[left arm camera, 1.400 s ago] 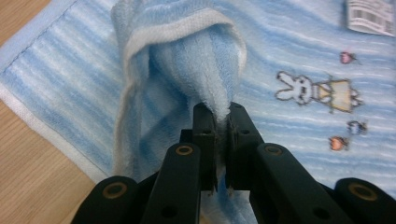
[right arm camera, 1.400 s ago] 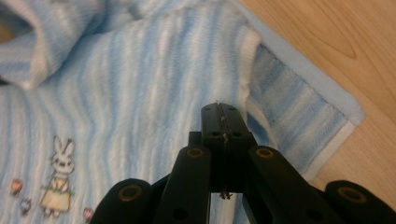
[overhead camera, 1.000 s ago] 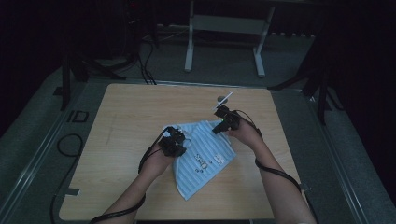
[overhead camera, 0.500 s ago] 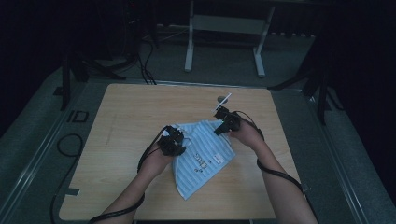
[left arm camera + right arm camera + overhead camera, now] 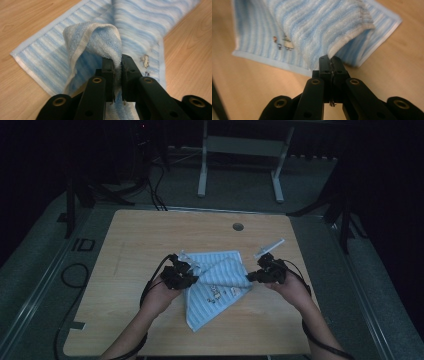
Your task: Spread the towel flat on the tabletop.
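Striped towel [image 5: 217,280] mid-bench [image 5: 150,240], a corner pinched tight in each: left gripper [image 5: 117,62] clamped on a bunched fold, right gripper [image 5: 331,62] nipping just the hem. Thin bite there, so could easily slip out if pulled apart too hard.

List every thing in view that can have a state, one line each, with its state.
Blue-and-white striped terry towel: partly folded, two corners lifted off the table, the rest lying flat.
Left gripper: shut on a raised towel corner.
Right gripper: shut on another towel corner, cloth pinched between its jaws.
Light wooden table: bears the towel; round cable hole at its far side.
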The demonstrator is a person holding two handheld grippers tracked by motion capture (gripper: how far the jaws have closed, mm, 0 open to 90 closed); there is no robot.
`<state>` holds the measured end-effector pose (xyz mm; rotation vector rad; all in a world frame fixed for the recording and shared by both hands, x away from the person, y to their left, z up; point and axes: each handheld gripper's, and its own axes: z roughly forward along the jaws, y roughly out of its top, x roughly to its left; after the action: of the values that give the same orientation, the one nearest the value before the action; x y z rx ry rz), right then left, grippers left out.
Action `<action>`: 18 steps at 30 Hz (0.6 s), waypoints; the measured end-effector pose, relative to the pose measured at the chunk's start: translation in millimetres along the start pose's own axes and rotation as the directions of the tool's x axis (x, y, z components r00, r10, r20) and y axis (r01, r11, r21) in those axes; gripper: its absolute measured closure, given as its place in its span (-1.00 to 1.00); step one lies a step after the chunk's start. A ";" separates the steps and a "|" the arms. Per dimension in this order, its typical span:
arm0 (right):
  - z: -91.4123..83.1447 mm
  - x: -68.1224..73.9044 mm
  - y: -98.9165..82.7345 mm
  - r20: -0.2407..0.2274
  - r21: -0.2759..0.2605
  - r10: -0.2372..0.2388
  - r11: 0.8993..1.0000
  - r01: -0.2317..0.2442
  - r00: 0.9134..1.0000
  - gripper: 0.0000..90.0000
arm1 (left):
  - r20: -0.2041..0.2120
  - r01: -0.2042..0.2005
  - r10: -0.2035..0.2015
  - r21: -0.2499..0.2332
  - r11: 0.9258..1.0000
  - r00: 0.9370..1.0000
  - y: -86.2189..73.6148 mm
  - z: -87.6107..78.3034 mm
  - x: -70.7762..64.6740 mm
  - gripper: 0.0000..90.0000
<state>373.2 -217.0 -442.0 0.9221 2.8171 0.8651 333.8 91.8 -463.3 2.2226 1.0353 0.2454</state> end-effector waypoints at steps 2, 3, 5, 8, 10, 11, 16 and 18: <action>-0.3 2.8 -11.0 0.019 0.003 0.004 1.000 -0.004 1.000 0.98 | -0.012 0.015 -0.015 0.008 1.000 1.000 -4.5 2.5 3.0 0.82; 0.1 2.8 -15.7 0.029 0.004 0.013 1.000 -0.013 1.000 0.98 | -0.015 0.030 -0.030 0.014 0.999 0.999 -8.4 5.1 6.3 0.84; 2.4 1.0 -28.4 0.019 -0.012 0.050 0.999 -0.050 0.999 0.98 | -0.050 0.048 -0.047 0.030 0.998 0.998 -14.8 11.4 11.9 0.86; 11.1 2.1 -46.8 0.005 0.003 0.084 0.996 -0.084 0.996 0.98 | -0.071 0.106 -0.103 0.033 0.994 0.992 -24.3 19.8 26.4 0.86; 16.6 5.3 -57.5 -0.039 -0.003 0.102 0.995 -0.103 0.994 0.98 | -0.070 0.138 -0.135 0.032 0.990 0.988 -29.6 27.3 37.0 0.85; 19.2 7.1 -60.2 -0.049 0.000 0.101 0.995 -0.102 0.994 0.98 | -0.066 0.150 -0.147 0.043 0.988 0.987 -30.4 32.5 41.3 0.85; 42.1 4.0 -66.4 -0.005 0.036 0.125 0.992 -0.125 0.992 0.98 | -0.074 0.168 -0.161 0.095 0.981 0.984 -27.3 63.3 54.6 0.84; 49.3 -3.7 -66.2 0.019 0.047 0.156 0.987 -0.157 0.988 0.98 | -0.076 0.157 -0.152 0.068 0.985 0.985 -20.6 70.4 56.5 0.84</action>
<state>351.9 -238.6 -518.9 1.1648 2.7946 0.8052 388.8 108.5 -536.0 2.1986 1.2675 0.2220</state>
